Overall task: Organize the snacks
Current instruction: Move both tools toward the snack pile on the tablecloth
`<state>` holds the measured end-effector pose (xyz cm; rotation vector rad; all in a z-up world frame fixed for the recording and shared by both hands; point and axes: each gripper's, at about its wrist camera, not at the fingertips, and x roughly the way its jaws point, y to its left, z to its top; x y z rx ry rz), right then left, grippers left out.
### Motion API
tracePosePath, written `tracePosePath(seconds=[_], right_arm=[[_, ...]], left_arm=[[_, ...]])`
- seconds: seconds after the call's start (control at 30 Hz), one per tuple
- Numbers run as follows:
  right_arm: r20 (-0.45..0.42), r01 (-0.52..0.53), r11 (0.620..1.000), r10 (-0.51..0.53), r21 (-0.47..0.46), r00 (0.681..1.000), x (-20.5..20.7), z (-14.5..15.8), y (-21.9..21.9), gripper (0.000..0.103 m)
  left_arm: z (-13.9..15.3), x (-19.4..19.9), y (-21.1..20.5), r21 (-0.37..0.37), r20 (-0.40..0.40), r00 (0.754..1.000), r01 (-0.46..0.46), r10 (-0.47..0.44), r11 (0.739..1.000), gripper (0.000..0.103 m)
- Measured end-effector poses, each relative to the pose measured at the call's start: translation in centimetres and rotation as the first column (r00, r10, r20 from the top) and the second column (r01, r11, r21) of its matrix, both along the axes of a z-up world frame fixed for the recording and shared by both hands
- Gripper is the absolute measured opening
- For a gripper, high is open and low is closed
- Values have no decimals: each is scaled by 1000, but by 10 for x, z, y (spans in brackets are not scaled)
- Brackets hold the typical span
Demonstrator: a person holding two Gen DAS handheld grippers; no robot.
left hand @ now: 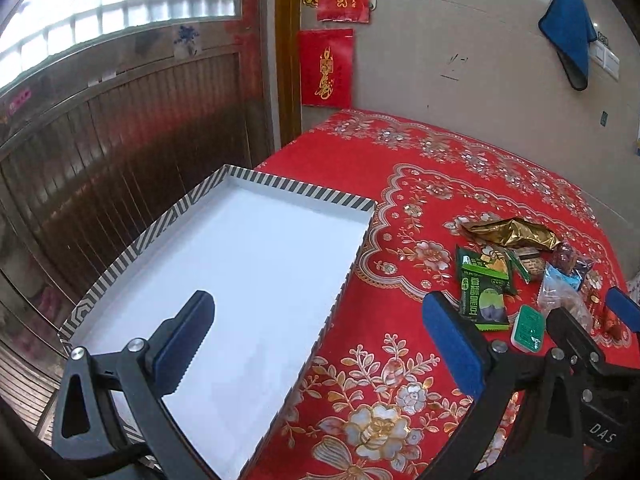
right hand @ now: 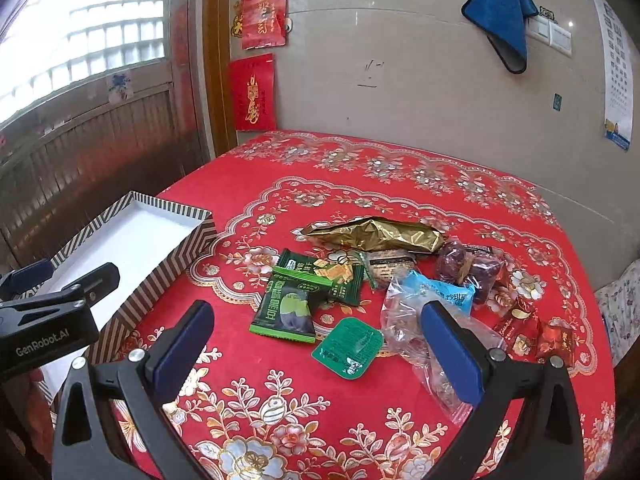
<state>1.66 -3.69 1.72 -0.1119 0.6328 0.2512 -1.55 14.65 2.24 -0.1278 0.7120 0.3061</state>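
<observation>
A pile of snacks lies on the red floral tablecloth (right hand: 320, 420): a gold foil bag (right hand: 376, 234), two green packets (right hand: 286, 308), a small green sealed cup (right hand: 348, 348), a clear plastic bag (right hand: 404, 320), a blue packet (right hand: 444, 290), wrapped dates (right hand: 468, 268) and red candies (right hand: 532, 330). A shallow striped box (left hand: 256, 264) with a white inside stands at the table's left. My left gripper (left hand: 320, 344) is open, its left finger over the box. My right gripper (right hand: 316, 344) is open, low over the snacks, around the green cup.
The table stands against a tiled wall (right hand: 400, 80) with red paper hangings (right hand: 252, 92) and a blue cloth (right hand: 500, 12). A wooden door (left hand: 120, 140) is to the left. The right gripper's body shows in the left wrist view (left hand: 580, 360), close beside my left gripper.
</observation>
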Motion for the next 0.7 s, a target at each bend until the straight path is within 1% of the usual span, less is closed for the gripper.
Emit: tracePosePath(seconds=[0.7], right_arm=[[-11,-3,1000,3,7,1000,1,-5,-4,103]], left_arm=[[-4,4,-3,-4,-13,1000,4,-4,1000,103]])
